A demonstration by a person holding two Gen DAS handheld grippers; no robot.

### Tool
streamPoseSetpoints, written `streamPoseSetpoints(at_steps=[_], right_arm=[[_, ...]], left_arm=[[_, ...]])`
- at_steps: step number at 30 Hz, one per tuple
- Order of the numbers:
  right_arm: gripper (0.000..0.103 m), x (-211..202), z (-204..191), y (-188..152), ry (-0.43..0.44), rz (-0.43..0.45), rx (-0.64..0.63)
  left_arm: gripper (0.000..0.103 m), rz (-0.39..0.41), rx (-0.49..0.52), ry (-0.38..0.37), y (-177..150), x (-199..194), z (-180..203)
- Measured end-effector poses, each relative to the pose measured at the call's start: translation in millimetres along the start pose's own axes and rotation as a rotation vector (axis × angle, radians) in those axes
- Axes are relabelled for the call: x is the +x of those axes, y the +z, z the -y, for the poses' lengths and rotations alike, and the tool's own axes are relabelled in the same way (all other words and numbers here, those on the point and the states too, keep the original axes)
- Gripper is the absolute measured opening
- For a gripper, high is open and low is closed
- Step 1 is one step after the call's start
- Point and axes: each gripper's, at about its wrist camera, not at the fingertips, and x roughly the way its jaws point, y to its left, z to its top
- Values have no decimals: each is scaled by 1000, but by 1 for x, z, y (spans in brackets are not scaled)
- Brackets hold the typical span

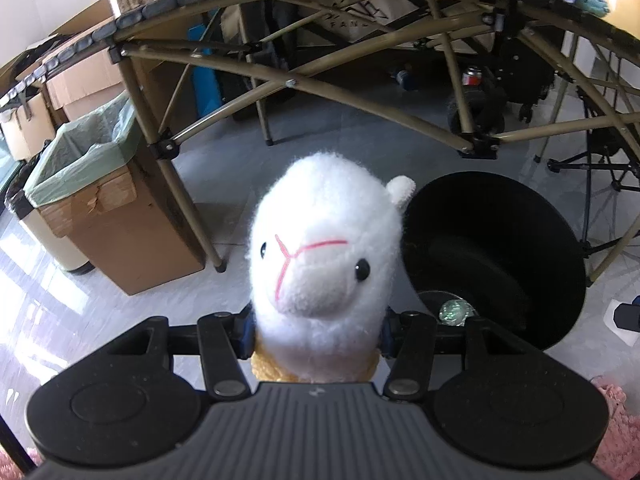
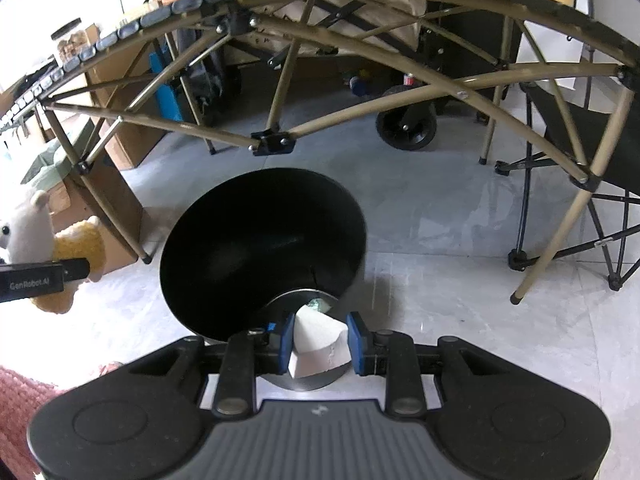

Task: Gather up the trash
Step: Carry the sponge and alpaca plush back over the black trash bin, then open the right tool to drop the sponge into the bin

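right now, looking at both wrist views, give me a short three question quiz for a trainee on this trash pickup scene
1. True or false: the left hand-held gripper is shut on a plush alpaca.
2. What does the right hand-held gripper hold?
A. a drink can
B. a white piece of paper
C. a glass jar
3. Fill in: the black bin stands open, and in the right wrist view the held paper sits over its ____.

Key
1. True.
2. B, the white piece of paper sits between the blue pads.
3. Opening; the crumpled foil ball already lies inside.
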Motion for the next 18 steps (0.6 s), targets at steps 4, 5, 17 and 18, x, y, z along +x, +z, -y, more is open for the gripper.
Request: streamPoseSetpoints(at_steps=[4, 5, 17, 18], right_arm=[[27, 10, -7, 9, 9, -35, 18], [27, 12, -10, 12, 12, -39, 21], [27, 40, -45, 41, 20, -88, 21], [27, 44, -48, 43, 19, -96, 25]], left_arm=[[55, -6, -13, -4, 0, 1, -6], [55, -6, -16, -6, 0, 1, -7], [55, -12, -45, -16, 4, 3, -15], [55, -13, -47, -16, 5, 3, -16]])
